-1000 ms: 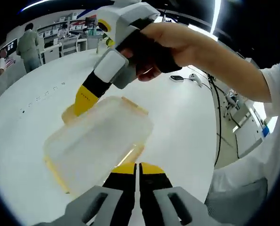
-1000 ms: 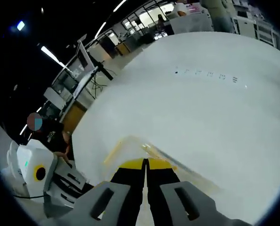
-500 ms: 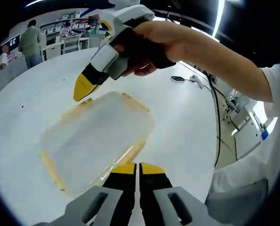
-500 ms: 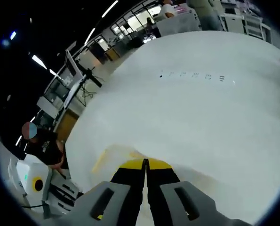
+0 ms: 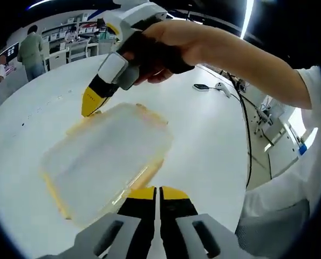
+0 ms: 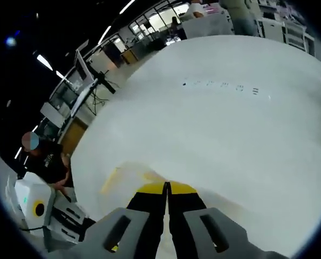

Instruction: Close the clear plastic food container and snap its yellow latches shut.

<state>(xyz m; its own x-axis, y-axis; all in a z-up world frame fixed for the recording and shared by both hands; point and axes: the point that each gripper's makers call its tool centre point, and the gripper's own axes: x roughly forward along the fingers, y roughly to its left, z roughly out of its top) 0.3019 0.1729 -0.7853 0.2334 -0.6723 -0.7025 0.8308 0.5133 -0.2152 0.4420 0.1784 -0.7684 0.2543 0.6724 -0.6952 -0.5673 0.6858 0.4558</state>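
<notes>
The right gripper (image 5: 91,103) is held angled down by a hand (image 5: 165,46), jaws together, tip just beside the lidded container's (image 5: 103,156) far yellow latch (image 5: 76,127); contact cannot be told; left gripper (image 5: 158,195) jaws pressed together at its near edge.

Bright even overhead lighting, ceiling strip lights (image 5: 248,15) glaring at one o'clock, white table (image 6: 241,135) washed out, strong fisheye bending at edges, soft background.

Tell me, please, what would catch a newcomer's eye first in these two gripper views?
First, the clear plastic food container with yellow latches, lid on, lying on the round white table in the middle of the left gripper view. Next, the right gripper, held by a person's hand, its yellow-tipped jaws shut and pointing down at the container's far edge. The left gripper, jaws also shut, sits at the container's near edge.
</notes>
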